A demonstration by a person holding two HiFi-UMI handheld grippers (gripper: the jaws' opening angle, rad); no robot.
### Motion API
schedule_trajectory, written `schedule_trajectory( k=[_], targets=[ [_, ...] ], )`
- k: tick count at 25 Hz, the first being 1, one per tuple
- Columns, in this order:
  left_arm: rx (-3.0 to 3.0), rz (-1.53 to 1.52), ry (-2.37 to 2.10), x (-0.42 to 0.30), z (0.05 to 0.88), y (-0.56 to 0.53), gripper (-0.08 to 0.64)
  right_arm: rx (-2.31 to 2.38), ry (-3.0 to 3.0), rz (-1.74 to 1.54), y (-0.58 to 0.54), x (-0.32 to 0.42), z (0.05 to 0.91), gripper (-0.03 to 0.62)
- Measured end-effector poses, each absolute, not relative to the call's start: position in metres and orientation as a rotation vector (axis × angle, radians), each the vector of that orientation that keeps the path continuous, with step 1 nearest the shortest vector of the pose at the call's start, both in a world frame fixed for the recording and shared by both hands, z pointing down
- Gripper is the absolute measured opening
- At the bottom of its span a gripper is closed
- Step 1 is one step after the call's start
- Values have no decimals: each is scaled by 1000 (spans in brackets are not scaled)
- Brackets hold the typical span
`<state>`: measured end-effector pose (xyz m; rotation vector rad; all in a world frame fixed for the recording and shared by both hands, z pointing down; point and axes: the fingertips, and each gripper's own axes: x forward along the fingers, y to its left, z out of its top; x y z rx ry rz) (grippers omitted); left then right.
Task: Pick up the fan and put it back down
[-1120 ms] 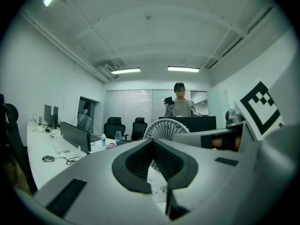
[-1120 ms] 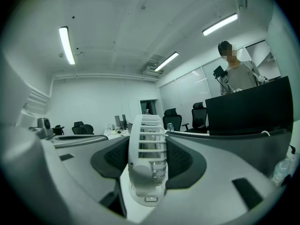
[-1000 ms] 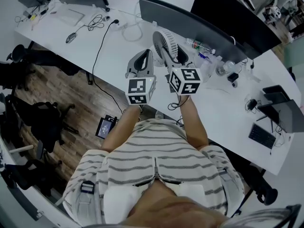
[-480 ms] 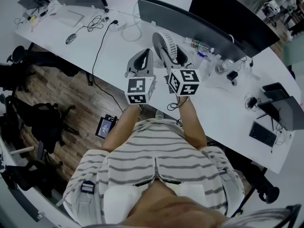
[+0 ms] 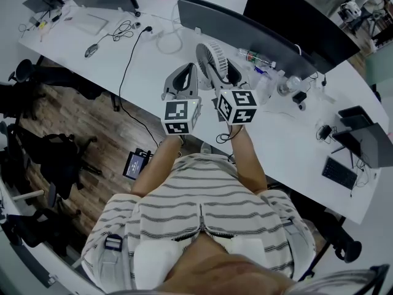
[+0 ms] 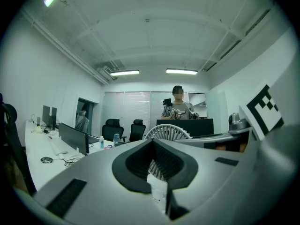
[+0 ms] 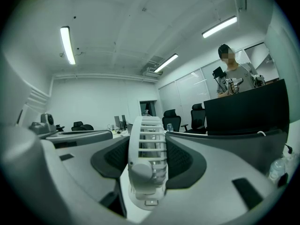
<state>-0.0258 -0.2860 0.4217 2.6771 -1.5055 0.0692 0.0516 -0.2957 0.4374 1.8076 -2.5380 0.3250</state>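
A small white desk fan (image 5: 212,55) with a round grille stands upright on the white desk (image 5: 153,72), in front of a curved monitor. My right gripper (image 5: 222,72) is shut on it. In the right gripper view the fan (image 7: 147,158) sits edge-on between the two dark pads, with the right gripper (image 7: 147,163) closed against both sides and the fan's base low over the desk. My left gripper (image 5: 191,69) hovers just left of the fan and touches nothing. In the left gripper view its jaws (image 6: 157,172) stand a narrow gap apart, and the fan grille (image 6: 167,131) shows beyond them.
A curved monitor (image 5: 245,26) and a black screen (image 5: 301,23) stand right behind the fan. A water bottle (image 5: 258,59) and small clutter lie to its right, cables (image 5: 126,26) and a mouse (image 5: 91,48) to its left. A person (image 6: 178,108) stands across the room.
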Motion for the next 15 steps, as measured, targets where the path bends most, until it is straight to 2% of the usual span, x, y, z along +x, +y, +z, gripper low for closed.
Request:
schedule_trajectory(
  k=[15],
  targets=[
    [2667, 65, -1528, -33, 422, -288, 8, 1793, -2544, 331, -302, 51, 439, 224]
  ],
)
